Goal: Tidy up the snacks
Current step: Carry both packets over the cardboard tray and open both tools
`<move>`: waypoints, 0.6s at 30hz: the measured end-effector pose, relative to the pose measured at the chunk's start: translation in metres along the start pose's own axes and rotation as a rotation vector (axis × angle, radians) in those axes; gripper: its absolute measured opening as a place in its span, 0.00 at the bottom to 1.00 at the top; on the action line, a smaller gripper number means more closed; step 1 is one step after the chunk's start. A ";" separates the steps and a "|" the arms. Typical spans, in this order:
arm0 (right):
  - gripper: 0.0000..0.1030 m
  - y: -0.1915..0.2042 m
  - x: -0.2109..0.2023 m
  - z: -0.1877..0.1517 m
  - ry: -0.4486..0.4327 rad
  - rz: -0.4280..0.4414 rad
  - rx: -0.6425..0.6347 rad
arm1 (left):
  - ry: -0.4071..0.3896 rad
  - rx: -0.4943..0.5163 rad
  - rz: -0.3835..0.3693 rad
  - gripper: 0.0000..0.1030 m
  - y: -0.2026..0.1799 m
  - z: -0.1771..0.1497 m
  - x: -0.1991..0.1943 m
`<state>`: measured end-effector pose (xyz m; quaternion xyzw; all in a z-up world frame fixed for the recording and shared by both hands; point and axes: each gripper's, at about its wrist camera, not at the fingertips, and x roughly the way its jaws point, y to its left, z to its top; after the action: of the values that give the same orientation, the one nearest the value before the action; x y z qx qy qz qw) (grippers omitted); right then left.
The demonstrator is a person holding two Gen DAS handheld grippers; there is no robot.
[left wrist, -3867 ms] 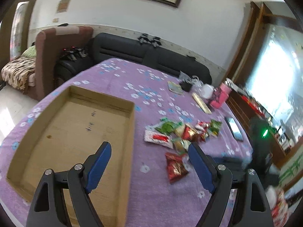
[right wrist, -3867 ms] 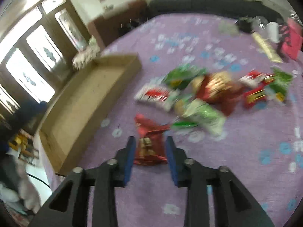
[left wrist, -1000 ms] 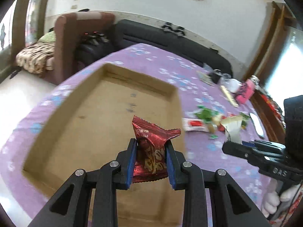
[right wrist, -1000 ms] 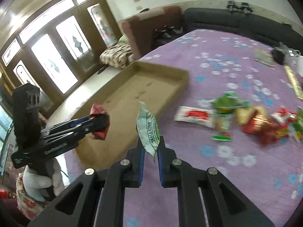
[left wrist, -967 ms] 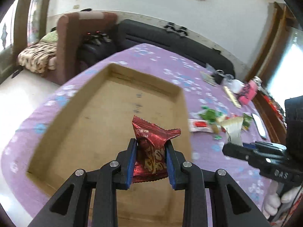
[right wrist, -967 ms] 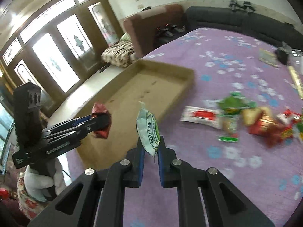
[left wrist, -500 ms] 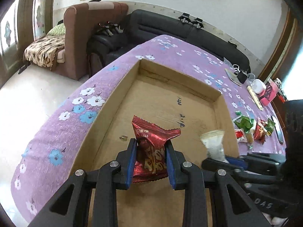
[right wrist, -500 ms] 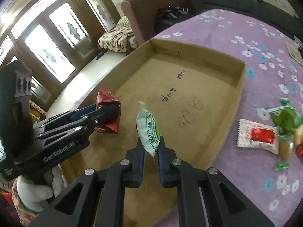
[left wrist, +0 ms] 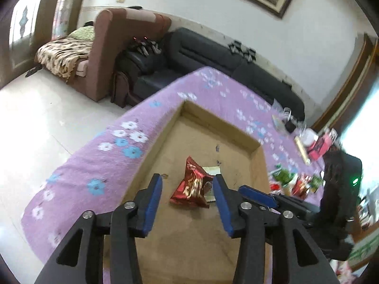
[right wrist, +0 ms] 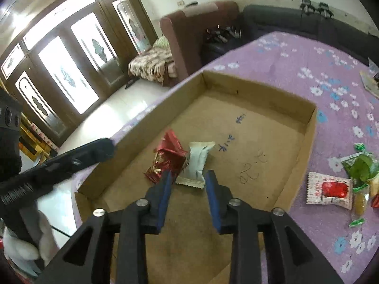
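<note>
A shallow cardboard box (left wrist: pixel 258 163) (right wrist: pixel 312 127) lies on the purple flowered tablecloth. A red snack packet (left wrist: pixel 193 185) (right wrist: pixel 167 157) and a white snack packet (right wrist: pixel 197 162) (left wrist: pixel 212 170) lie side by side on the box floor. My left gripper (left wrist: pixel 188 197) is open and empty just above the red packet. My right gripper (right wrist: pixel 187 193) is open and empty just above the white packet. The left gripper shows as a black arm in the right wrist view (right wrist: pixel 54 168).
Several loose snack packets (right wrist: pixel 328 190) (left wrist: pixel 293 181) lie on the cloth right of the box. A dark sofa (left wrist: pixel 213 54) and a brown armchair (left wrist: pixel 109 47) stand beyond the table. Small items (left wrist: pixel 317 145) sit at the far table edge.
Both grippers opened and let go of their packets. The red packet and the white packet now lie on the box floor.
</note>
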<state>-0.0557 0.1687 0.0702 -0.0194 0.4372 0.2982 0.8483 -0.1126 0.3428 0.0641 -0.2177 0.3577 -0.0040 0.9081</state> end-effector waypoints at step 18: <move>0.34 -0.038 -0.036 -0.014 -0.092 -0.010 0.099 | -0.084 -0.022 0.018 0.56 -0.014 0.002 -0.048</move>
<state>-0.0626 0.1159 0.0802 0.0341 0.4120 0.2726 0.8688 -0.1451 0.3384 0.1019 -0.2243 0.3212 0.0175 0.9199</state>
